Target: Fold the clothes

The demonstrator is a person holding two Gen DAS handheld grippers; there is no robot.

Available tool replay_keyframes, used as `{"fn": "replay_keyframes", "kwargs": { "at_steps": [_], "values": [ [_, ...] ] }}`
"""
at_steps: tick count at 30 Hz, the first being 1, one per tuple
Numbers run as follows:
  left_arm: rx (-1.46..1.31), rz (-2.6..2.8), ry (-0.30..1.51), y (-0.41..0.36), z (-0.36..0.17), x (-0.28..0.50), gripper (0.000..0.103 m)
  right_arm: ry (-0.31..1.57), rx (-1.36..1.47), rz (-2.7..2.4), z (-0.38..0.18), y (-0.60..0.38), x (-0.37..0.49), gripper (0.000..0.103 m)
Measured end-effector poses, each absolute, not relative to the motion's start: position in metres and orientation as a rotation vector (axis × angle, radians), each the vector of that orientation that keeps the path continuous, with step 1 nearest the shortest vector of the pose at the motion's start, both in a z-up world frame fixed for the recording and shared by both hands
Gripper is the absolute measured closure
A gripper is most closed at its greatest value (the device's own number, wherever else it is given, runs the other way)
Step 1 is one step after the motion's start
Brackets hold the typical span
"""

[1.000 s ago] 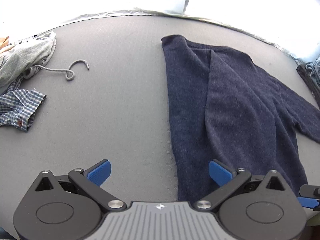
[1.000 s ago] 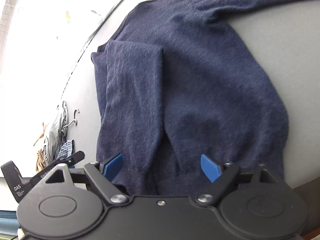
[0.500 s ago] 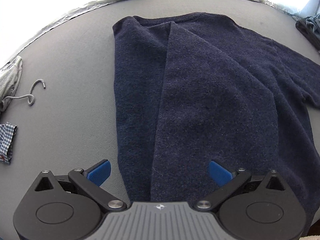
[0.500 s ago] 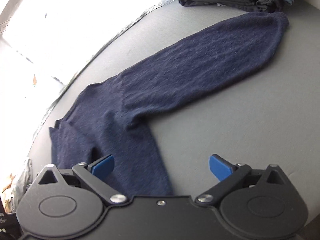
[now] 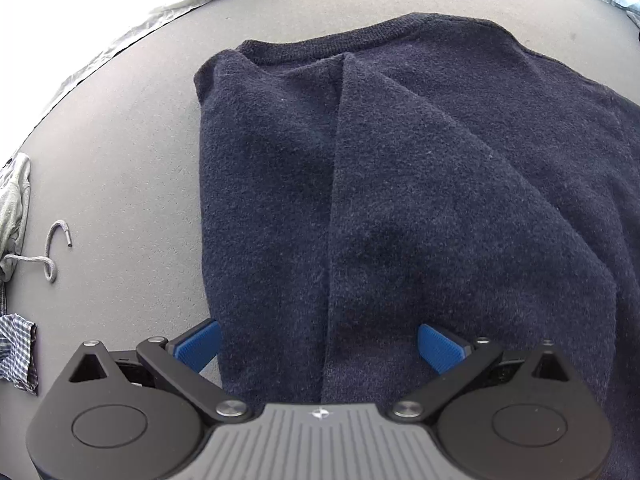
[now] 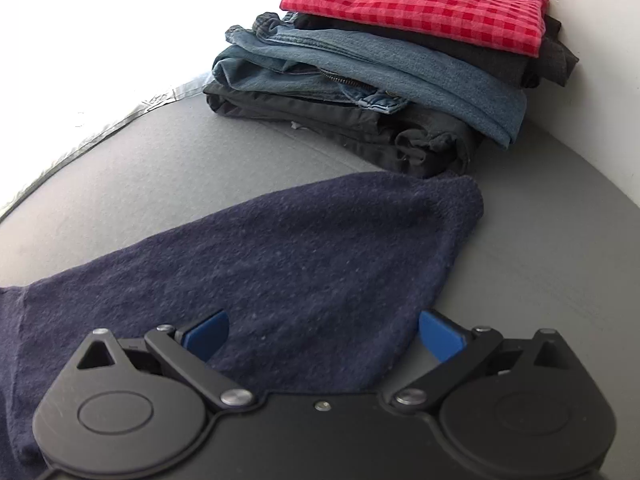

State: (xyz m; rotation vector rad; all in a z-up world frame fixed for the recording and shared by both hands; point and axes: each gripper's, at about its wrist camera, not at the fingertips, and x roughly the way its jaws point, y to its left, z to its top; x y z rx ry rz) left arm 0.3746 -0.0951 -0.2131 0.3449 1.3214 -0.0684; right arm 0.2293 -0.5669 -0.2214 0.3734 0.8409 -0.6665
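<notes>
A dark navy sweater (image 5: 420, 208) lies flat on the grey table, with one side folded inward so a lengthwise crease runs down its body. My left gripper (image 5: 320, 346) hovers open over the sweater's near part, its blue pads (image 5: 198, 344) spread wide with nothing pinched. In the right wrist view the sweater's outstretched sleeve (image 6: 320, 264) reaches toward a stack of clothes, cuff at the far right. My right gripper (image 6: 324, 336) stands open above that sleeve, pads apart on either side of the cloth.
A stack of folded clothes (image 6: 400, 64) sits beyond the cuff: dark trousers, jeans, a red checked shirt on top. At the left table edge lie a grey garment with a drawstring (image 5: 52, 248) and a blue checked cloth (image 5: 18, 352). Grey tabletop (image 5: 132, 168) shows left of the sweater.
Both grippers swept sideways. The left came over the sweater's body and lower. The right swung from the body along the sleeve toward the cuff and the stack, jaws widening slightly.
</notes>
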Motion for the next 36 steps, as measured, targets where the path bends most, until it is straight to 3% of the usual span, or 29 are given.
{"fn": "replay_keyframes", "kwargs": {
  "at_steps": [6, 11, 16, 22, 29, 33, 35, 36],
  "values": [
    [0.338, -0.052, 1.31, -0.095, -0.213, 0.37, 0.0, 0.851, 0.388, -0.703, -0.228, -0.584, 0.23, 0.005],
    [0.273, -0.022, 1.324, -0.089, -0.213, 0.37, 0.0, 0.8, 0.427, -0.707, -0.22, -0.584, 0.227, 0.042],
    [0.186, -0.029, 1.339, -0.074, -0.214, 0.37, 0.0, 0.635, 0.752, -0.635, -0.213, -0.601, 0.205, 0.094],
    [0.038, -0.049, 1.329, -0.049, -0.218, 0.364, 0.0, 0.368, 1.239, -0.29, -0.212, -0.573, 0.204, 0.097],
    [0.046, -0.063, 1.207, -0.043, -0.217, 0.342, 0.0, 0.478, 1.637, 0.299, -0.235, -0.437, 0.27, 0.094],
    [0.049, -0.072, 1.155, -0.043, -0.213, 0.34, 0.0, 0.763, 1.669, 0.346, -0.261, -0.376, 0.289, 0.081],
    [0.05, -0.075, 1.14, -0.04, -0.212, 0.337, 0.0, 0.816, 1.675, 0.371, -0.265, -0.366, 0.289, 0.071],
    [0.05, -0.077, 1.133, -0.04, -0.212, 0.335, 0.0, 0.809, 1.695, 0.396, -0.264, -0.366, 0.288, 0.06]
  ]
}}
